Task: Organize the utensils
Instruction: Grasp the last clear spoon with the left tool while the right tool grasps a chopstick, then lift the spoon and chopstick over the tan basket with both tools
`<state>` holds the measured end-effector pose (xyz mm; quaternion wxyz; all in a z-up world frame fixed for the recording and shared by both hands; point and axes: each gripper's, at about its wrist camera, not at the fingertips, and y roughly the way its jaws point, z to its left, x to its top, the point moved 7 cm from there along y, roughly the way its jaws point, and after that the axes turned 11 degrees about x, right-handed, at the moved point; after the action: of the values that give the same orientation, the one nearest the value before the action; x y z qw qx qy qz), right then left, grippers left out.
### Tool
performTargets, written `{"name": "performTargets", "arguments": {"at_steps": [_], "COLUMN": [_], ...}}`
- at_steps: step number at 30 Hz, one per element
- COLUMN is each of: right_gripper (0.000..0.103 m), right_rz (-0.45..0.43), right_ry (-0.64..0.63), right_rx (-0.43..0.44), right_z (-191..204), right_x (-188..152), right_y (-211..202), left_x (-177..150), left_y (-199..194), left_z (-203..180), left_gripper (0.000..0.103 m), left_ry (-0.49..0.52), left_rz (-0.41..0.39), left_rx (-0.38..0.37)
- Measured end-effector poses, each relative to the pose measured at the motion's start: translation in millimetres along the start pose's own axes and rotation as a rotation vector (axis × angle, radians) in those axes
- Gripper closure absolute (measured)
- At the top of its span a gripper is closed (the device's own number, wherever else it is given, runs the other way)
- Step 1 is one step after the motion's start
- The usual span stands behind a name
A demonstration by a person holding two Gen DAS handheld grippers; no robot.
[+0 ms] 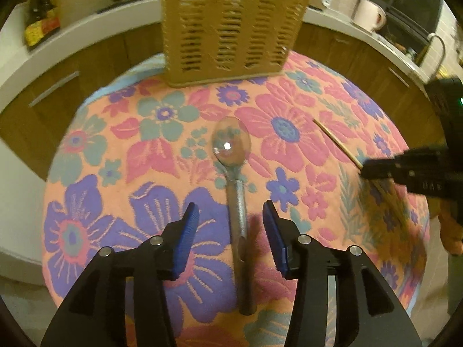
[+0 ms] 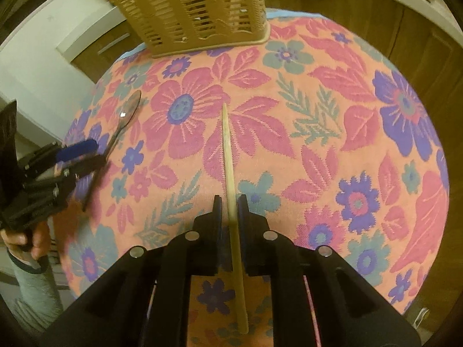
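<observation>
A metal spoon (image 1: 233, 162) lies on the floral cloth, bowl away from me; its handle runs between the fingers of my left gripper (image 1: 230, 217), which is open around it without touching. It also shows in the right wrist view (image 2: 126, 118). A wooden chopstick (image 2: 228, 156) lies between the blue pads of my right gripper (image 2: 230, 202), which is shut on it. The chopstick (image 1: 337, 143) and right gripper (image 1: 405, 170) appear at the right of the left wrist view. A tan slatted utensil basket (image 1: 228, 29) stands at the table's far edge, also in the right wrist view (image 2: 196, 8).
The table wears a pink, purple and teal floral cloth (image 1: 144, 133). Behind it run wooden cabinets and a white counter (image 1: 75, 31) with a bottle (image 1: 40, 14), a mug (image 1: 369, 14), pots and a tap. My left gripper (image 2: 75, 156) shows at the left of the right wrist view.
</observation>
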<state>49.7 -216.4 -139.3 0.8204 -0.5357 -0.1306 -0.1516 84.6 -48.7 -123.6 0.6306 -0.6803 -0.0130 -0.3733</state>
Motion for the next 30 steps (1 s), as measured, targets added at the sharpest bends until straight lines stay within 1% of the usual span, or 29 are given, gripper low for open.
{"name": "performTargets", "arguments": {"at_steps": [3,5,6,7,8,10,12,13,15,16,18,19,21,23,25,27,30], "right_gripper": [0.091,0.085,0.077,0.066,0.062,0.062,0.065,0.071,0.08,0.09,0.099,0.099,0.099,0.099,0.099,0.099,0.099], "right_rz": [0.027,0.045,0.05,0.05,0.043,0.026,0.04,0.044,0.06,0.068,0.084,0.086,0.074,0.061,0.037,0.005,-0.072], "right_ry": [0.005,-0.003,-0.005,-0.008,-0.011,-0.041,-0.049,-0.048,-0.072,-0.109,-0.155,-0.173,-0.197,-0.198,-0.187,-0.181,-0.183], "right_rx": [-0.01,-0.014,-0.014,-0.022,-0.034,-0.072,-0.091,-0.101,-0.146,-0.174,-0.179,-0.176,-0.146,-0.108,-0.075,-0.039,0.02], "right_z": [0.2,1.6,2.9,3.6,3.6,5.7,6.6,5.7,8.0,12.8,21.4,27.5,37.7,44.7,49.5,54.8,65.0], "right_x": [5.3,8.7,9.3,10.5,11.8,14.2,15.0,16.5,19.1,20.8,21.0,22.1,25.8,29.8,34.8,40.3,58.8], "right_y": [1.8,2.7,3.0,2.3,1.7,0.0,3.3,5.4,12.9,15.7,19.8,22.6,28.0,33.2,35.1,30.8,8.8], "left_x": [6.2,10.0,12.0,14.1,15.7,19.5,23.5,26.0,29.4,29.8,30.7,31.2,32.8,33.7,34.0,37.2,55.7], "left_y": [6.0,9.1,10.6,11.9,13.2,16.8,20.0,21.4,23.1,23.5,23.5,23.1,23.0,23.0,21.7,13.6,-19.8], "left_z": [-0.9,-5.4,-8.4,-11.5,-14.0,-18.2,-21.1,-22.1,-23.2,-23.7,-25.7,-26.8,-27.8,-26.8,-24.9,-21.2,-5.7], "left_gripper": [0.058,0.059,0.06,0.06,0.06,0.06,0.062,0.063,0.066,0.066,0.069,0.072,0.086,0.093,0.093,0.093,0.093], "left_ry": [0.016,0.047,0.067,0.081,0.092,0.116,0.133,0.135,0.147,0.155,0.173,0.177,0.177,0.174,0.165,0.149,0.062], "left_rz": [0.019,0.029,0.032,0.032,0.034,0.036,0.037,0.039,0.043,0.044,0.041,0.037,0.028,0.02,0.005,-0.038,-0.148], "left_rx": [0.008,0.02,0.033,0.041,0.045,0.058,0.071,0.07,0.07,0.07,0.075,0.074,0.069,0.074,0.064,0.048,-0.039]}}
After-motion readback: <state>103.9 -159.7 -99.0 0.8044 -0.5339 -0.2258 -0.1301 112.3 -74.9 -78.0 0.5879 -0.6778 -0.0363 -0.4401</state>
